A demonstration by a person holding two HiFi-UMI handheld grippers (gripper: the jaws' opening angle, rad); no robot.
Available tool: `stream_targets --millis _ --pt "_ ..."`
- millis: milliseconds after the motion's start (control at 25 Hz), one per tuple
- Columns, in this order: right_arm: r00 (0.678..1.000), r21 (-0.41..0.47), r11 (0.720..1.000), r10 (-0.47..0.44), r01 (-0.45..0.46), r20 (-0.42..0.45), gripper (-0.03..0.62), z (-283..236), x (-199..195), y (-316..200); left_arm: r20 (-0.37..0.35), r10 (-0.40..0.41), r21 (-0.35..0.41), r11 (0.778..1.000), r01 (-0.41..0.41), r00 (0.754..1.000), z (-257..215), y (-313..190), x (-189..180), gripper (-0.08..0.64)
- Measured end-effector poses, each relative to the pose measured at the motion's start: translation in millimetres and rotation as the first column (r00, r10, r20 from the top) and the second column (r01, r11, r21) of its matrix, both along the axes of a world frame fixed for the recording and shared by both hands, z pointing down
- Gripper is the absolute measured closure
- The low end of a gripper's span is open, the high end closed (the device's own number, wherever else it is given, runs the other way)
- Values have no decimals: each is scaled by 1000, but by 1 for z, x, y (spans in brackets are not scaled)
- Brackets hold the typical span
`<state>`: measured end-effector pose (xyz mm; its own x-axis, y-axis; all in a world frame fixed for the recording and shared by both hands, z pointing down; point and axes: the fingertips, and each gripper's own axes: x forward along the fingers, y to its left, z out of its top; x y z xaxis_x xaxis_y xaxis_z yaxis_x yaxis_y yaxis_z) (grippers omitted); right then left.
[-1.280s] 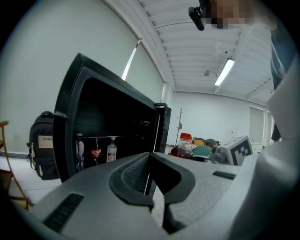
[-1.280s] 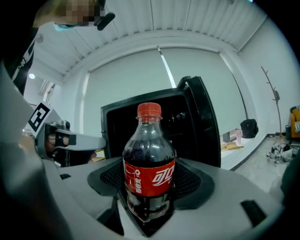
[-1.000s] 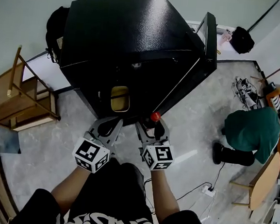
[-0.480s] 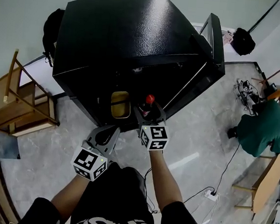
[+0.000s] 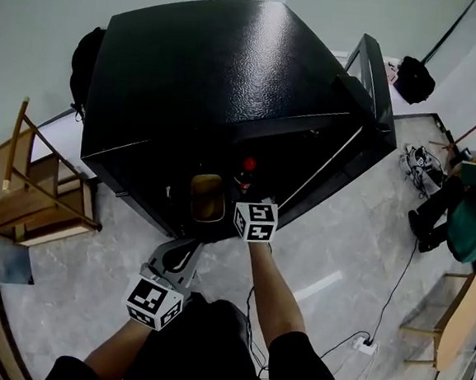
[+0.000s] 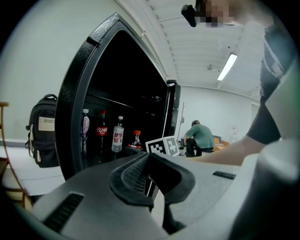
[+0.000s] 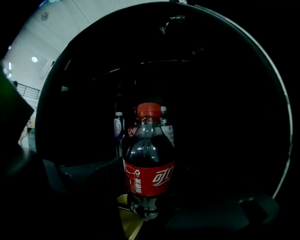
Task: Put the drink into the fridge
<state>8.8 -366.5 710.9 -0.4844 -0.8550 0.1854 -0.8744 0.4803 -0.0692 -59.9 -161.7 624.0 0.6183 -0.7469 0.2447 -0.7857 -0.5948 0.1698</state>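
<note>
Right gripper (image 5: pixel 246 187) clamps the cola bottle (image 7: pixel 148 159) inside the fridge (image 5: pixel 224 68) — left gripper (image 5: pixel 185 247), jaws together, hangs outside it.

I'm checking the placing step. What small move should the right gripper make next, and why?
Probably carry the cola bottle slightly deeper and set it down: the right gripper holds it upright at the fridge opening, and other bottles stand behind it.
</note>
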Motion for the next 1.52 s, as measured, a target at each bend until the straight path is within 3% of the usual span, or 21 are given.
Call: stream_targets --millis 440,720,1040,1280,1520 --pt "998 46 999 10 -7 -56 272 18 -8 -42 -5 -11 -34 999 11 1000 17 -8 -10 552" --pt "1000 -28 1000 3 -4 -30 272 17 -5 -32 -15 -15 -71 997 14 1000 14 -8 -7 552" --pt "999 -93 995 23 -26 -35 272 -16 22 20 -26 -24 -87 996 21 999 -28 -3 3 552" --pt "999 -136 990 35 -38 -21 272 -69 45 77 -18 -32 -95 995 30 999 -80 9 8 552" --pt "1000 -122 992 15 -15 -3 272 -142 57 137 -22 -30 -97 995 27 999 -141 32 15 552"
